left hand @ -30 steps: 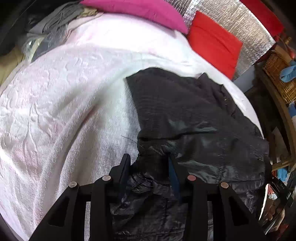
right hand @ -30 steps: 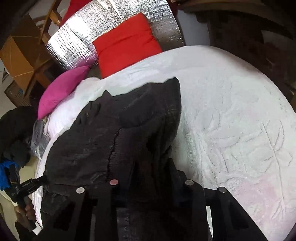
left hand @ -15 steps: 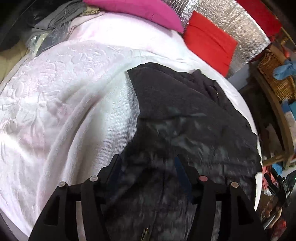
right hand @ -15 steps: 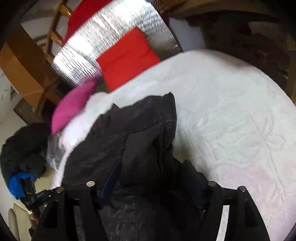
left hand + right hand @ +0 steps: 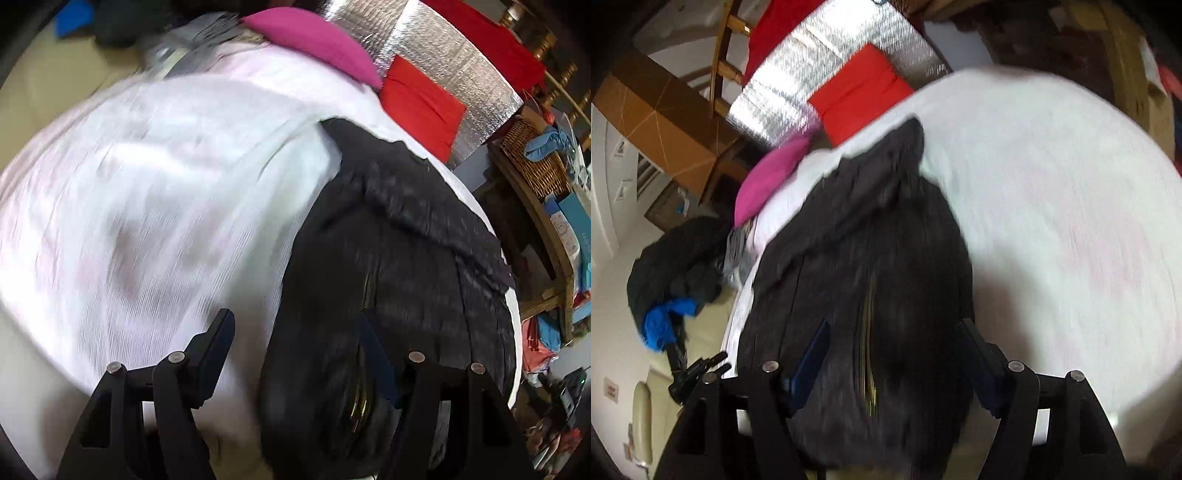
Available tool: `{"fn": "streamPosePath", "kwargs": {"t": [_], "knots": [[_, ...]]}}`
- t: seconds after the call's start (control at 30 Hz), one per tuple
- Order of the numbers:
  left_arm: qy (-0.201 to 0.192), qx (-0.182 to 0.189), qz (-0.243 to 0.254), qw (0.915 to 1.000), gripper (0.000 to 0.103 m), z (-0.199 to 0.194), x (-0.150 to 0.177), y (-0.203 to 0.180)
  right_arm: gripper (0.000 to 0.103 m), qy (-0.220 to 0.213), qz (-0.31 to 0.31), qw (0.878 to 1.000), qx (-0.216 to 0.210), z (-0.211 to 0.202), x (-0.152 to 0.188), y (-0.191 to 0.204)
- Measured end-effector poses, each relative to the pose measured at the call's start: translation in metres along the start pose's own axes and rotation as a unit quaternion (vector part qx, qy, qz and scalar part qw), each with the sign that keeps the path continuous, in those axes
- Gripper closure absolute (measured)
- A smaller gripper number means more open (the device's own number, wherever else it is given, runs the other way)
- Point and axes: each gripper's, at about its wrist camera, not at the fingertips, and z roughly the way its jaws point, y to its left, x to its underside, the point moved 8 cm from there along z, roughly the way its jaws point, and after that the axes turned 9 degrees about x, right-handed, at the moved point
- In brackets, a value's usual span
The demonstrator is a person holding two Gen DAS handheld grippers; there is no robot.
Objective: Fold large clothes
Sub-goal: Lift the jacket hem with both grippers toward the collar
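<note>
Lying lengthwise on the white bed (image 5: 155,206), the black jacket (image 5: 399,273) runs its zipper line away from both claws toward the red pillow (image 5: 421,103). Its near end sits squarely under the right claw (image 5: 892,354), whose jaws stand apart gripping nothing, so that hand seems nearer. The left claw (image 5: 295,343) is opening, empty, straddling the jacket's left edge.
</note>
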Motion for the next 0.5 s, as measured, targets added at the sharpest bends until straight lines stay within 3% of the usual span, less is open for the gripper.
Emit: {"fn": "streamPosePath", "kwargs": {"t": [0.13, 0.2, 0.33, 0.5], "knots": [[0.029, 0.013, -0.008, 0.9995, 0.033, -0.007, 0.044, 0.006, 0.029, 0.065, 0.005, 0.998, 0.017, 0.0, 0.046, -0.008], [0.046, 0.011, -0.017, 0.9987, 0.028, -0.005, 0.068, 0.008, 0.029, 0.094, 0.012, 0.995, 0.03, 0.005, 0.065, -0.012], [0.106, 0.029, -0.077, 0.9909, 0.023, 0.009, 0.115, 0.017, 0.029, 0.141, -0.004, 0.989, 0.053, 0.027, 0.094, -0.01], [0.146, 0.025, -0.093, 0.9846, 0.023, 0.029, 0.135, 0.019, 0.029, 0.188, -0.009, 0.978, 0.087, 0.067, 0.118, -0.01]]}}
